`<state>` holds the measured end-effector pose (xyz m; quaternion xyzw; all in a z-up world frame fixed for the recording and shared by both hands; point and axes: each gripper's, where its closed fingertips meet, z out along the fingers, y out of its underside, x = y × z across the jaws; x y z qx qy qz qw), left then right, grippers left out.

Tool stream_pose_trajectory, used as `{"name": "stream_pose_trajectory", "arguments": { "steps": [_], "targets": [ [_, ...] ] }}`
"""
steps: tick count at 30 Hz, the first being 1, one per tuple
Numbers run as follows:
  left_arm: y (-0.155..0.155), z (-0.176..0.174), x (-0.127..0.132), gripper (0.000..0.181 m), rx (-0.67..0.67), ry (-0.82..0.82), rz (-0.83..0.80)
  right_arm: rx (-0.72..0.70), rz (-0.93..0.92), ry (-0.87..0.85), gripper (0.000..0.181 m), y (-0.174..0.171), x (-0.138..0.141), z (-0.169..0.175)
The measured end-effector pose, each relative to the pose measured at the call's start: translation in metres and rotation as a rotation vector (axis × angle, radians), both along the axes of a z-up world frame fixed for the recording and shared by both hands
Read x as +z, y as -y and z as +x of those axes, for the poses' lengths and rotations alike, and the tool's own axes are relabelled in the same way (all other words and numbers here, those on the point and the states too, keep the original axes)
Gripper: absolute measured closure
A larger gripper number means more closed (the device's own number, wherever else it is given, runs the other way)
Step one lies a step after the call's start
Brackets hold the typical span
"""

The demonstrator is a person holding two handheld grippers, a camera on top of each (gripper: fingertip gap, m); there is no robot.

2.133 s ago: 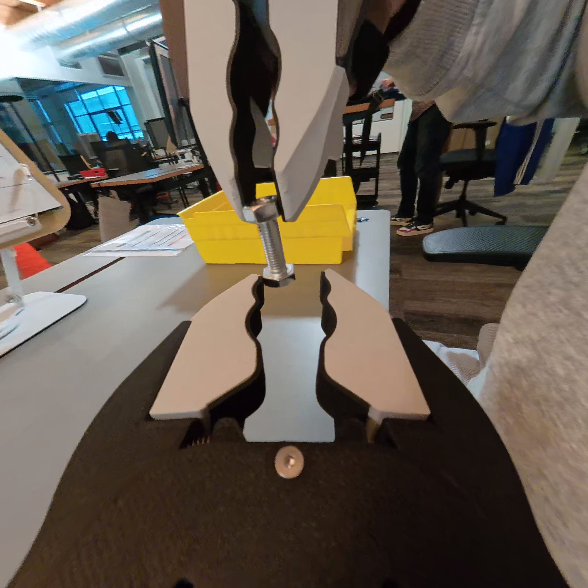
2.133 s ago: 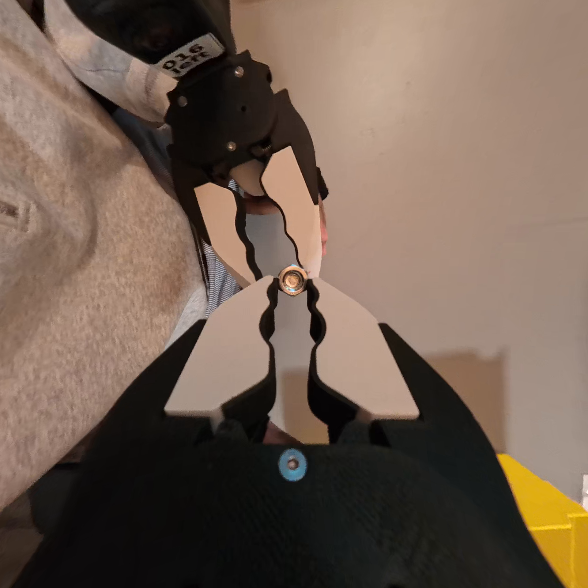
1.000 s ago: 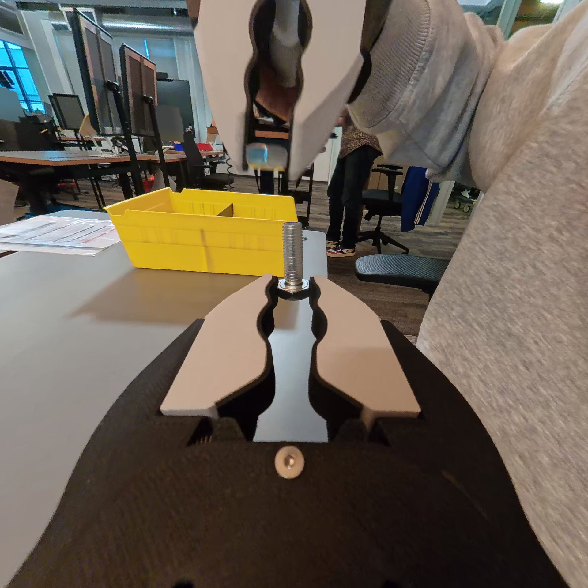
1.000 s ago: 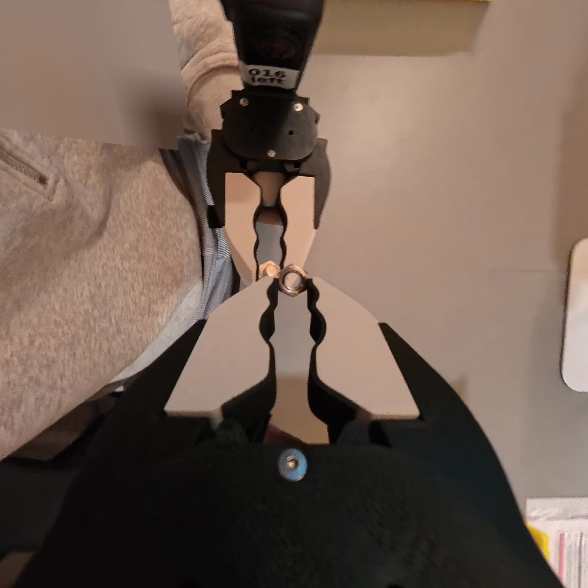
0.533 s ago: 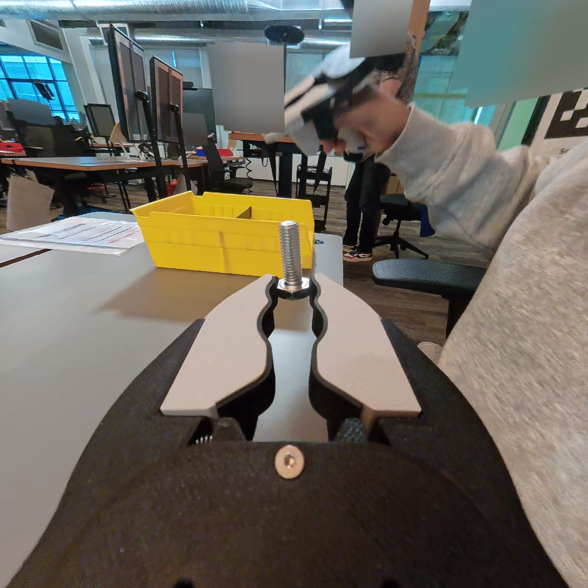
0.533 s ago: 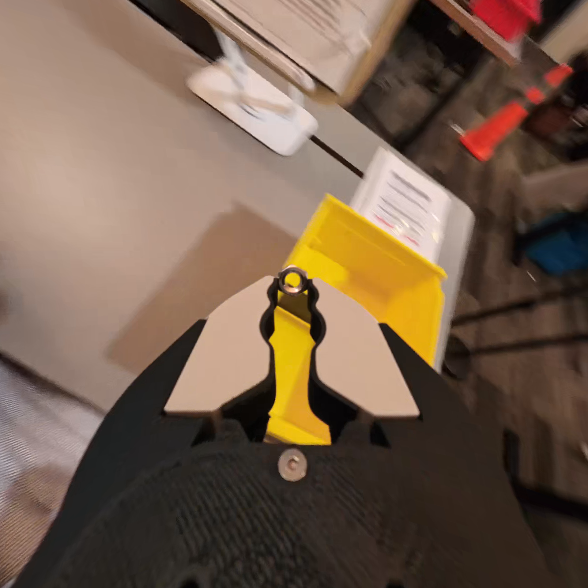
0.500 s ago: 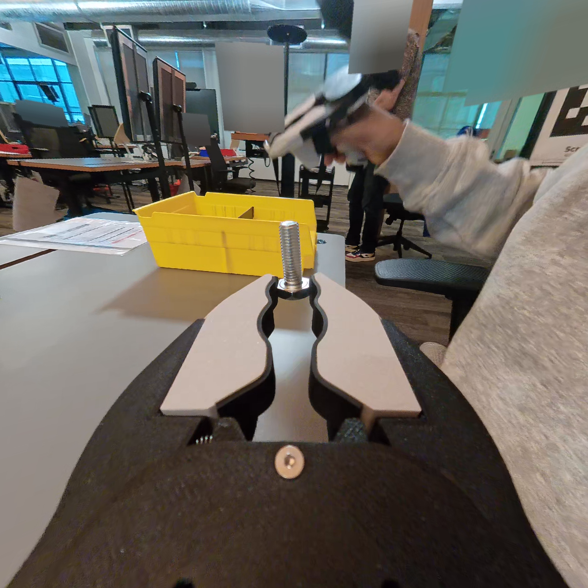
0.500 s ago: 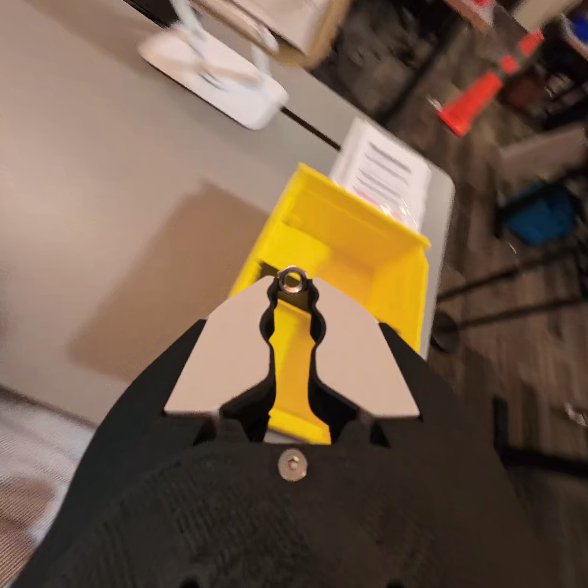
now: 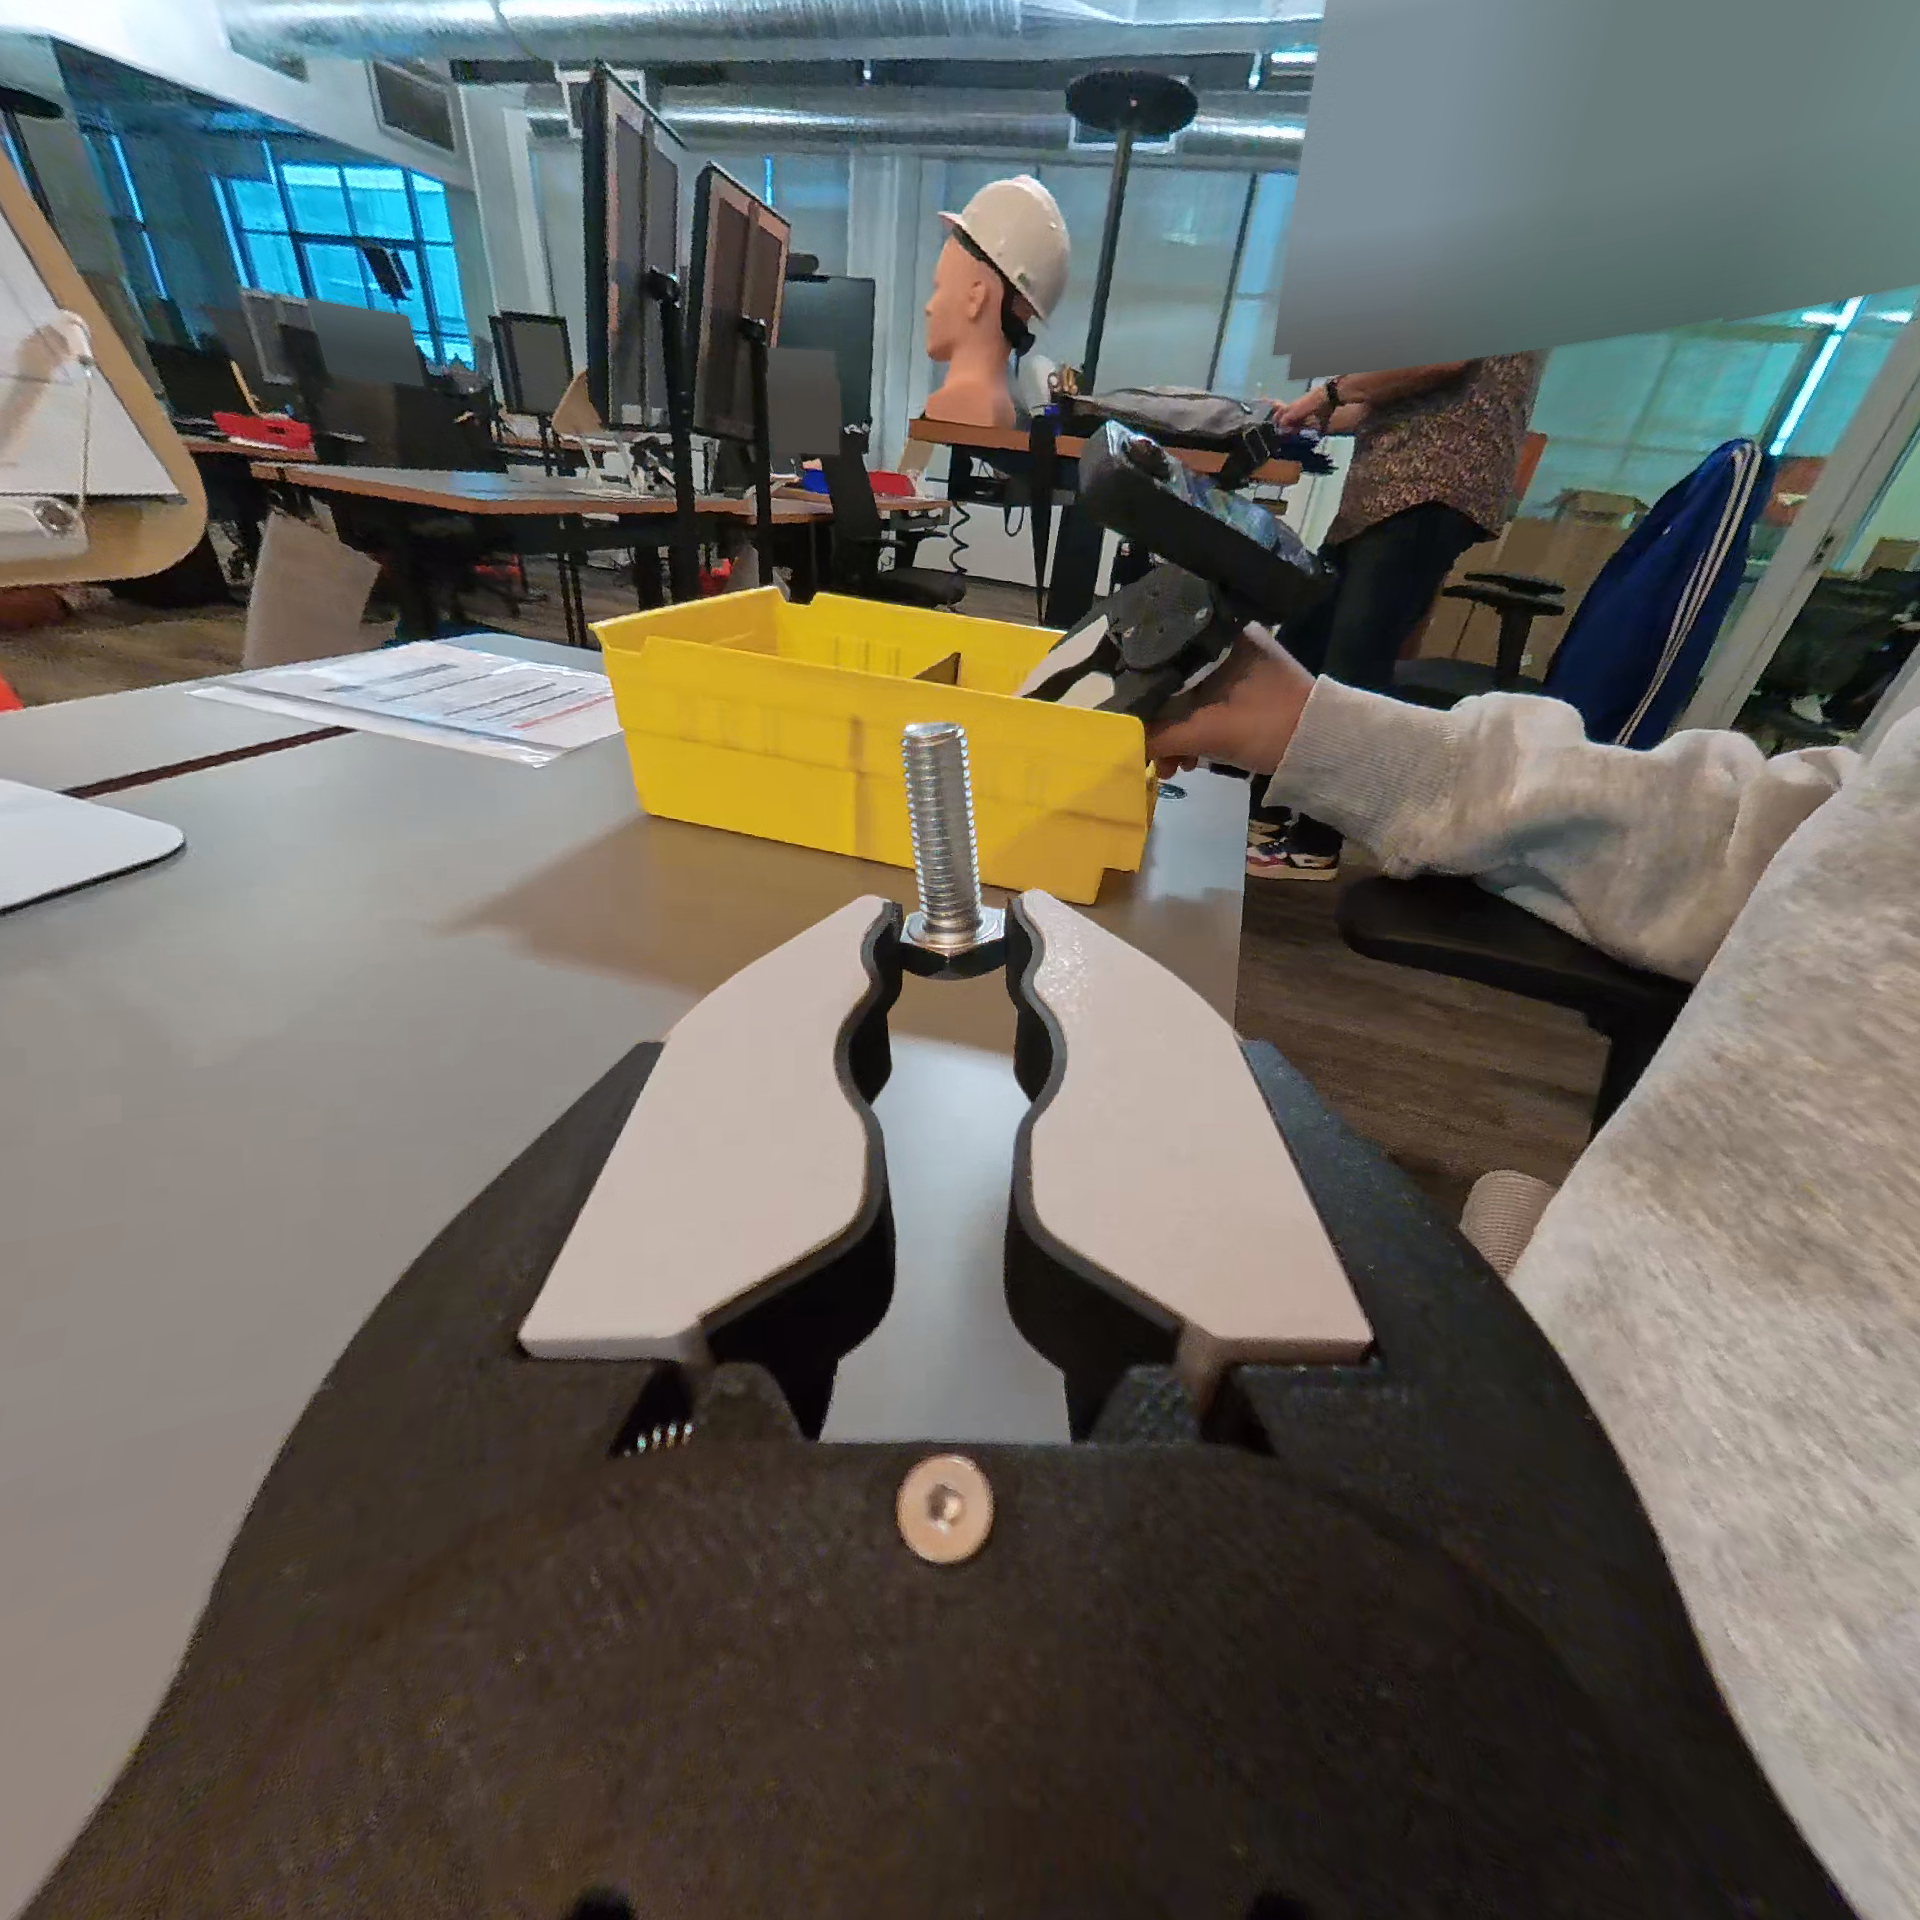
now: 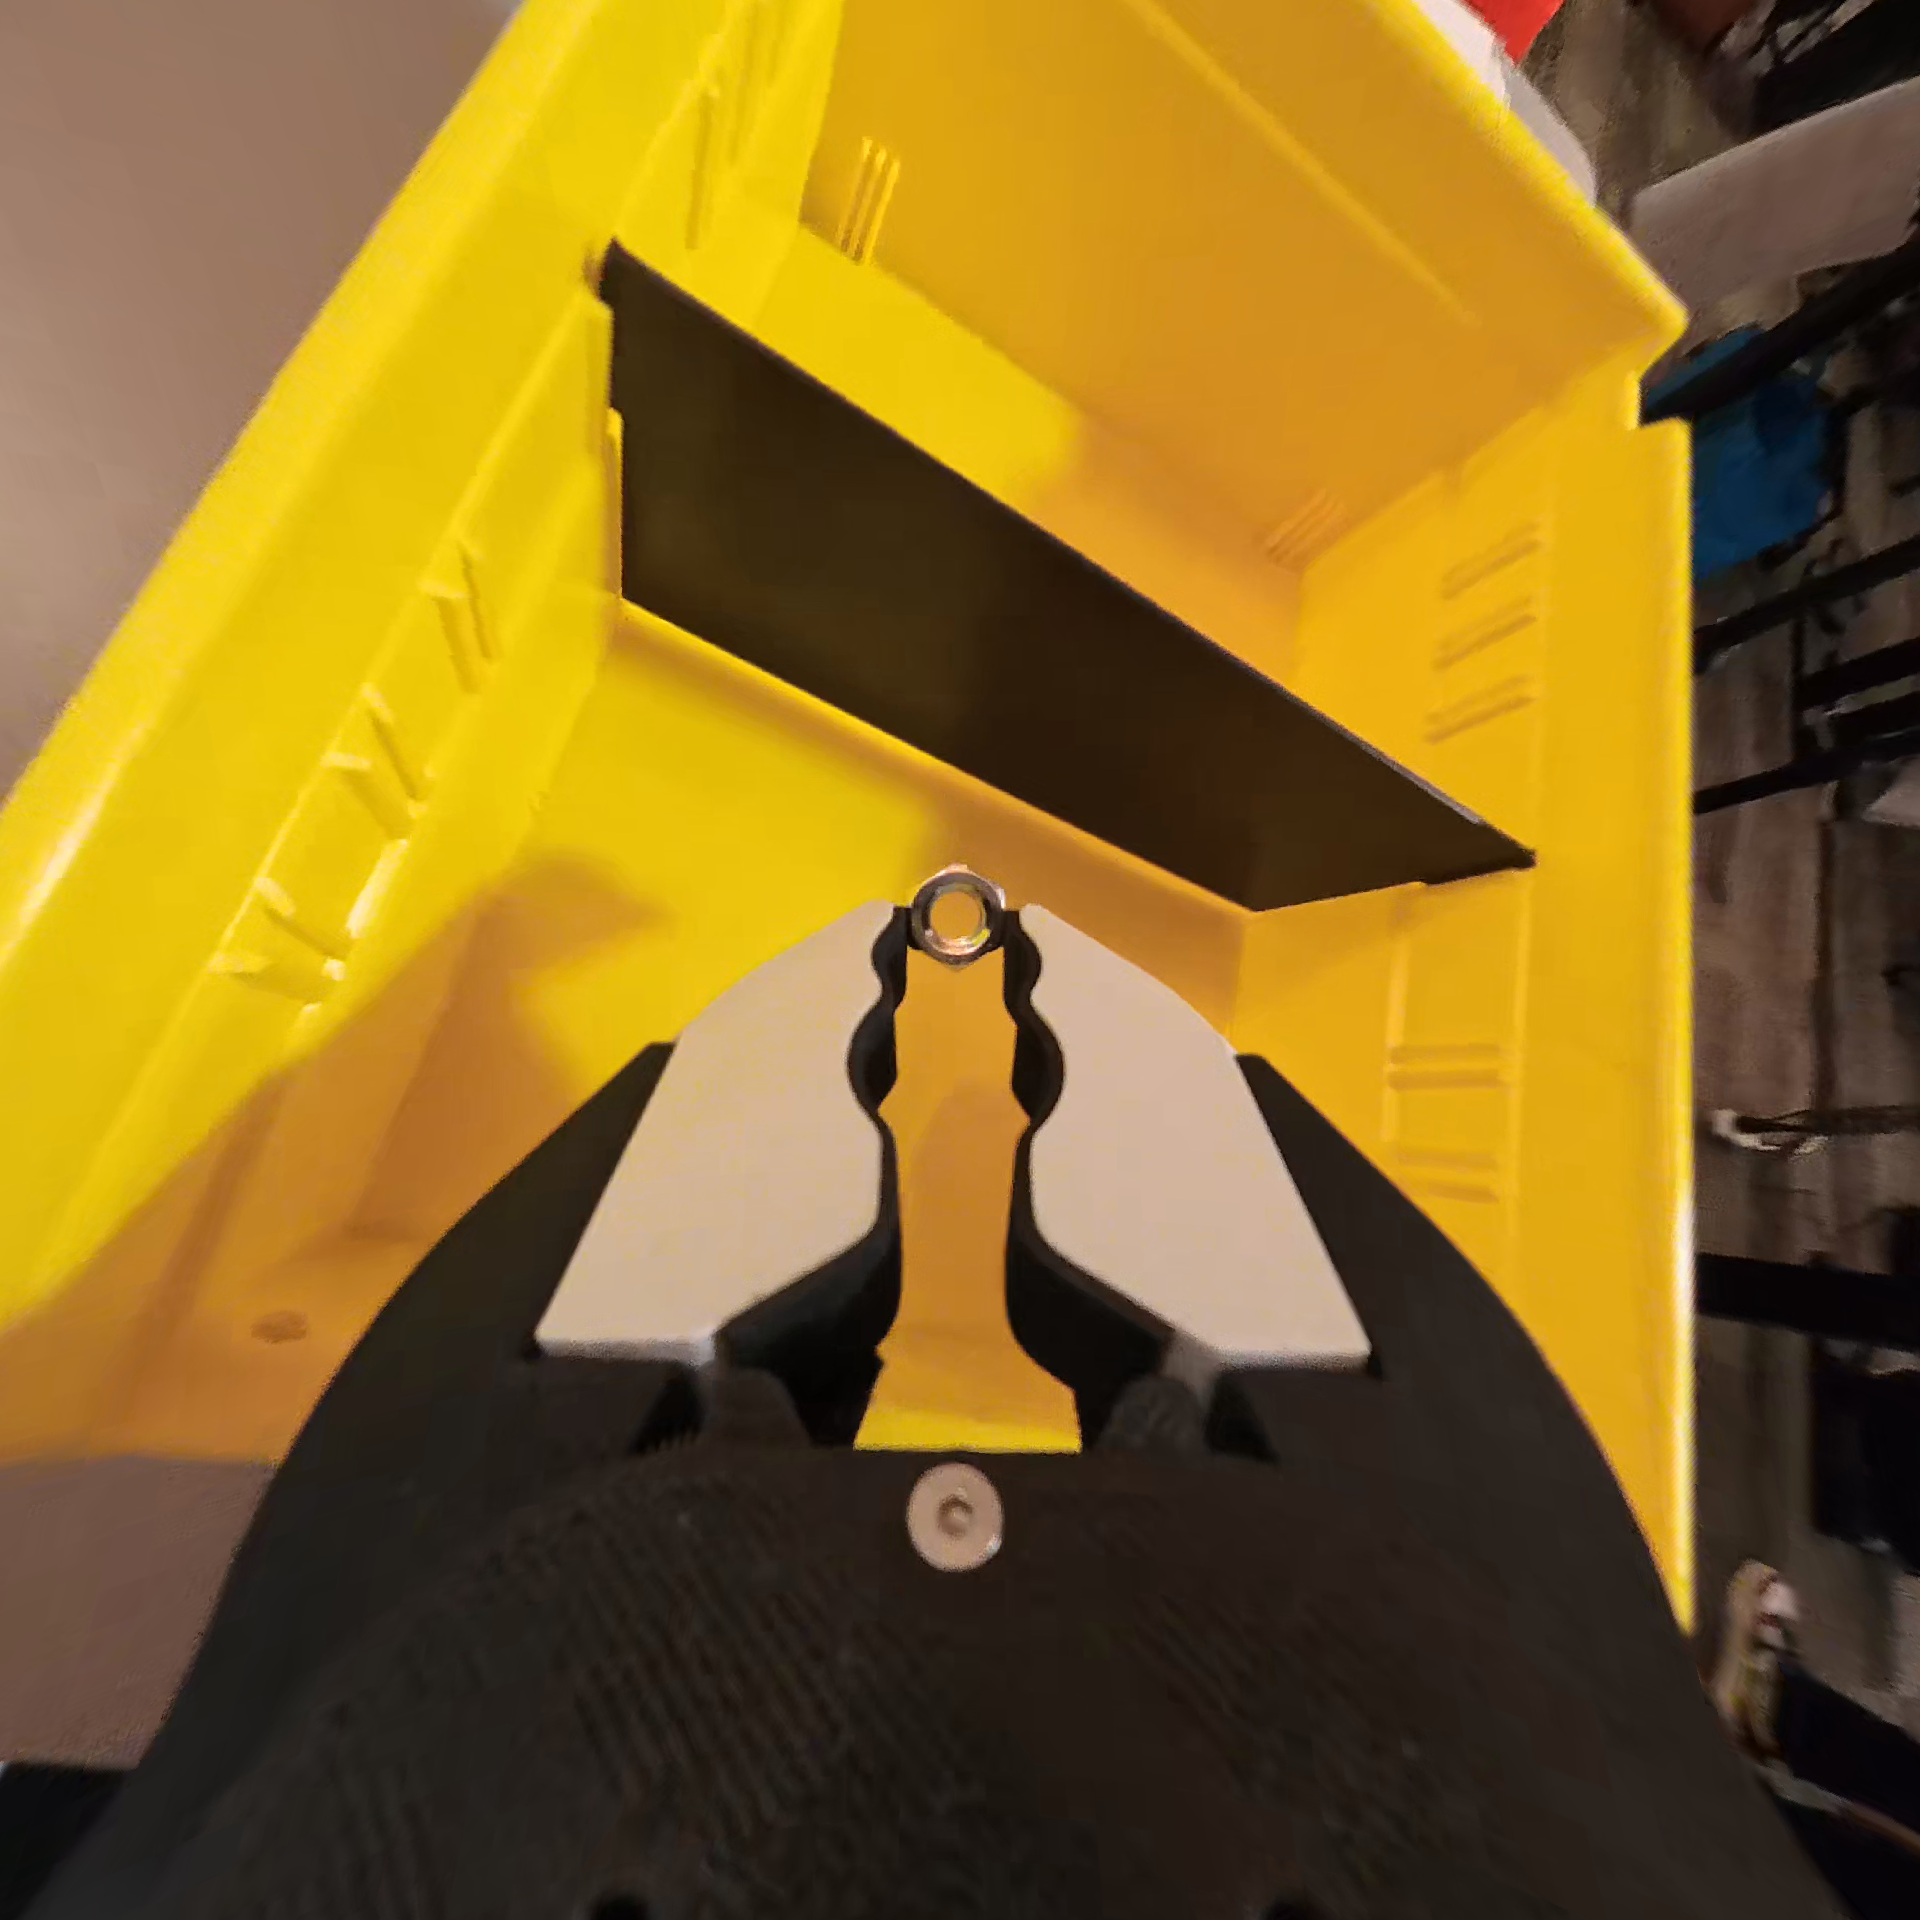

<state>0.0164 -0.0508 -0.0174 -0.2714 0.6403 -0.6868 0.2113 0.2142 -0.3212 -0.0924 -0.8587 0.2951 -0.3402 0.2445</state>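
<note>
My left gripper [image 9: 951, 940] has pale grey wavy-edged fingers [image 9: 1164, 1132] on a textured black body with one silver screw [image 9: 943, 1507]. My right gripper [image 10: 958, 930] matches. I wear a grey knit sleeve [image 9: 1538, 800].

A flat grey tabletop [image 9: 312, 1039] is being shown stretching ahead. Printed sheets in a clear plastic sleeve [image 9: 416, 691] are being rested on its far side, and a white rounded flat base [image 9: 73, 842] is being carried at its left edge. Beyond it, dark flat monitors on black stands [image 9: 665, 291] are being held up over long wooden desks [image 9: 520, 499]. A bare mannequin head [image 9: 966, 322] is being topped by a white hard hat [image 9: 1013, 239]. A blue white-striped jacket [image 9: 1662, 592] is being hung at right, near a black mesh office chair [image 9: 1507, 945].
</note>
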Motion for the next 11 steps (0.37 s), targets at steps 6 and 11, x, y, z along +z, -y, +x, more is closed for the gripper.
{"name": "stream_pose_trajectory", "arguments": {
  "steps": [6, 11],
  "targets": [
    [-0.008, 0.004, 0.0, 0.162, -0.011, -0.023, -0.041, 0.027, -0.009, 0.067, 0.164, -0.013, 0.008, 0.0],
    [-0.014, 0.006, 0.0, 0.162, -0.022, -0.03, -0.061, 0.003, 0.091, 0.027, 0.163, -0.013, 0.004, 0.005]
  ]
}}
